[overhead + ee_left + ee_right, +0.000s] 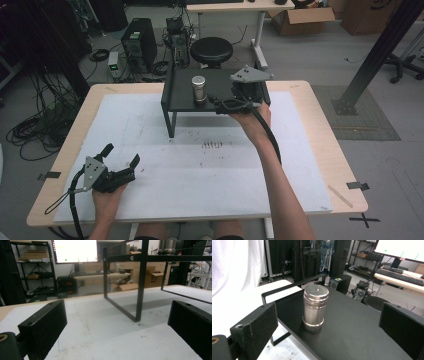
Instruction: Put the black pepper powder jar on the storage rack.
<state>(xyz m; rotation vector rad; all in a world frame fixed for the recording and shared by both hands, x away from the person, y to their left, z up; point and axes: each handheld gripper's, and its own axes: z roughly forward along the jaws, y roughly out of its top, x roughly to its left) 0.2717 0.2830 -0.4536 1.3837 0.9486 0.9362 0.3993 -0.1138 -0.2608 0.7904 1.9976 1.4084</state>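
Steel cylinder (199, 88) stands upright on the black shelf (182, 100), roughly mid-deck, a bit toward the shelf's front edge. In your right gripper view the cylinder (315, 308) sits between and beyond the two pads, touching neither.

Your right gripper (226, 104) is at the shelf's front right corner, level with the deck, jaws spread wide, nothing held. It's just beside the cylinder, not touching it. Its grey plate (251, 74) rides above the shelf's right side.

Your left gripper (121, 156) is well apart from the shelf, low over the white mat (210, 175) toward the near left of the table, off the shelf's front left leg (171, 124). Jaws wide here too, empty. In your left gripper view the shelf frame (140, 285) stands ahead of the pads (45, 322), deck overhead, and the mat (105, 335) under the jaws is bare and scuffed.

Small dark marks (212, 145) on the mat sit just in front of the shelf.
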